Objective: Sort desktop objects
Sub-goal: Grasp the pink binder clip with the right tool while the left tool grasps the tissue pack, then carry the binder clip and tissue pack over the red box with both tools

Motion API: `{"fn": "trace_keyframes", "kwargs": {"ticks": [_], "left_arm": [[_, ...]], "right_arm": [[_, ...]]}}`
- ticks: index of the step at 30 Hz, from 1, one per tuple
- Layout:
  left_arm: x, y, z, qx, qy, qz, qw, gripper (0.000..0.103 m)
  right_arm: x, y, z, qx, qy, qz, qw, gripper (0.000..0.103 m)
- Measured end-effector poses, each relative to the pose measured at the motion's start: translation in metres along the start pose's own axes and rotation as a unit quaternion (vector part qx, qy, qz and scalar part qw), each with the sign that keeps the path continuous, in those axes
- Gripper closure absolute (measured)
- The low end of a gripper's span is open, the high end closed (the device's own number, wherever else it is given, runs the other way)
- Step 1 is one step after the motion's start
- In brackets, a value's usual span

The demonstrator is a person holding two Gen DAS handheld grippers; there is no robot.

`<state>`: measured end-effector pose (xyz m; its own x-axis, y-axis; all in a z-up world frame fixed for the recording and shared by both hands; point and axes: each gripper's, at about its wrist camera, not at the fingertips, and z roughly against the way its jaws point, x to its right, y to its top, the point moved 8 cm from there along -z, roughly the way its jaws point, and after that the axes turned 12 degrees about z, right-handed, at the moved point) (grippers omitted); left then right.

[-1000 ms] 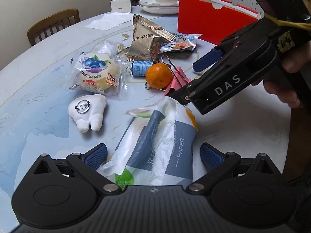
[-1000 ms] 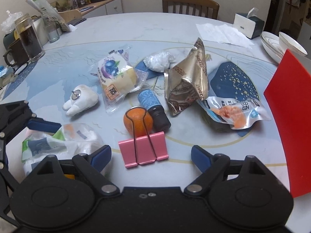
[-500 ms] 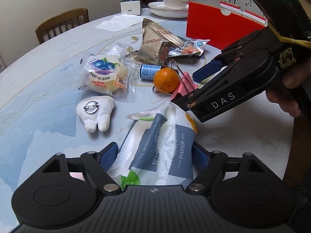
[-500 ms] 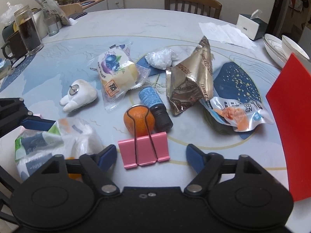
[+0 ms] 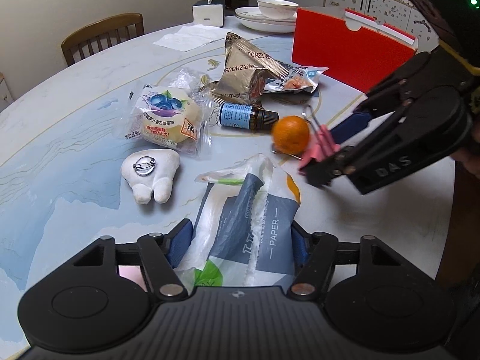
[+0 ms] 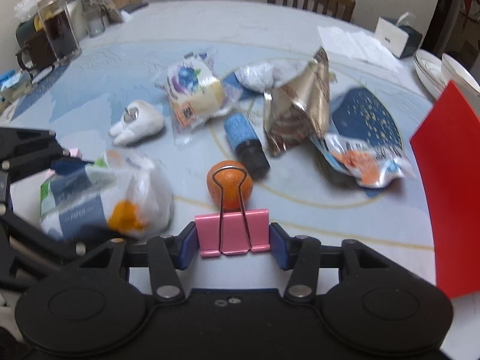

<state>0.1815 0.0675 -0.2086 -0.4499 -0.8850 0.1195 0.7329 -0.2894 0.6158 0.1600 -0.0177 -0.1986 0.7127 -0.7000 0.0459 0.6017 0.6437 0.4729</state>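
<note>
Grippers are both busy at this moment. In the left wrist view, the left gripper (image 5: pixel 241 241) has its blue pads pressed on the two sides of the tissue pack (image 5: pixel 255 225), a soft plastic pack with the word PAPER on it, and the pack reaches forward from between the fingers over the table (image 5: pixel 60 150). I think it is held at the near end because the wrapping is loose and gives little firm place to pinch.

In the right wrist view, the right gripper (image 6: pixel 231 247) is closed on the flat sides of the pink binder clip (image 6: pixel 231 231). The wire handles of the clip point forward, away from the gripper, and in this view they lie across the orange (image 6: pixel 229 184), which sits just ahead on the table. I cannot tell whether the clip is lifted or touches the table.

Ahead of the right gripper, a little to the right, lies the small brown bottle (image 6: pixel 246 144) with a blue label, and further right stands the red box (image 6: pixel 450 186). I judge this box is the likely place for sorted things, but nothing shows it for sure.
</note>
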Motion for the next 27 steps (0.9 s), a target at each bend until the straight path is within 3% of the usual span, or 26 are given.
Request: {"fn": "trace_keyframes", "kwargs": {"ticks": [13,27], "left_arm": [[-0.002,0.003,0.000,-0.002,-0.003,0.019,0.9998,0.048],[0.011,0.008,0.010,-0.005,-0.024,0.024,0.9994,0.065]], "right_arm": [[0.011,-0.005,0.025,-0.037,0.012,0.003,0.999,0.054],[0.028,-0.014,0.061,-0.006,-0.008,-0.030,1.000,0.054]]}}
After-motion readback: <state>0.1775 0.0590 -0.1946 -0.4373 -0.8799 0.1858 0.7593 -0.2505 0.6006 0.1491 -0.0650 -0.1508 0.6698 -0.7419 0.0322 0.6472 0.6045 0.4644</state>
